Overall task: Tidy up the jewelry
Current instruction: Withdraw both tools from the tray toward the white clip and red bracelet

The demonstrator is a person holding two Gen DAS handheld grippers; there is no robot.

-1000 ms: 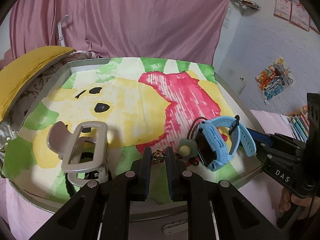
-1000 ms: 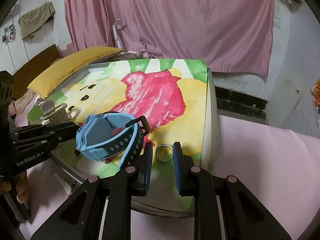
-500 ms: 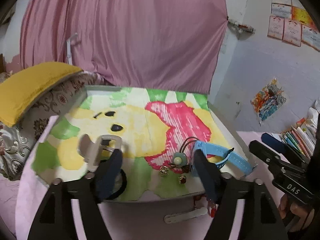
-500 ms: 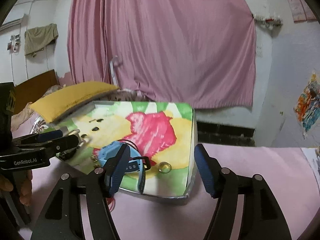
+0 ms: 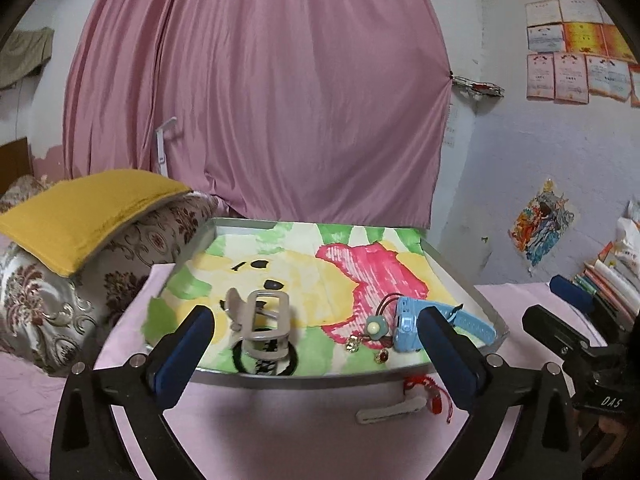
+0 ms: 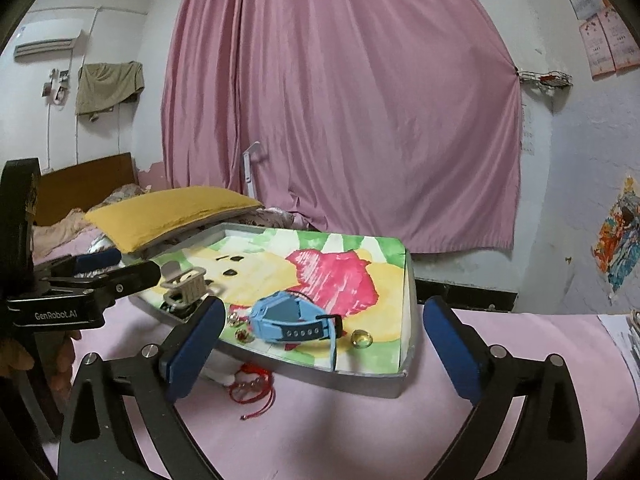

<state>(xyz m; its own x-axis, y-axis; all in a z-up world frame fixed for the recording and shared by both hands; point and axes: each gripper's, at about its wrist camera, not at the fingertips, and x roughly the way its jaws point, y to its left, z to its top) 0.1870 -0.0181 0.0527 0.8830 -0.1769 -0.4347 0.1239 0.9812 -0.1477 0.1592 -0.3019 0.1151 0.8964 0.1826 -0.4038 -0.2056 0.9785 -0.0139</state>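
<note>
The metal tray [image 5: 320, 380] with a painted lining lies on the pink bed. On it are a grey claw clip [image 5: 260, 320], a blue watch [image 5: 432, 326], a green flower hair tie [image 5: 375, 326], a gold earring [image 5: 352, 345] and a red earring [image 5: 382, 356]. My left gripper [image 5: 314, 320] hangs short of the tray's near edge, jaws opening wide, nothing between them. My right gripper [image 6: 324, 308] hovers near the tray's corner, jaws also opening and empty. The watch [image 6: 292, 322] and a gold ring [image 6: 361, 338] lie on the tray [image 6: 360, 382] beyond it.
A red string bracelet [image 6: 252, 388] and a white clip [image 5: 392, 410] lie on the pink sheet before the tray. A yellow pillow [image 5: 88, 212] sits at the left, a pink curtain [image 5: 260, 100] behind, books [image 5: 608, 280] at the right.
Both grippers pulled back from the tray and rose, and their jaws went from nearly shut to wide. The gold earring and the ring stay on the tray.
</note>
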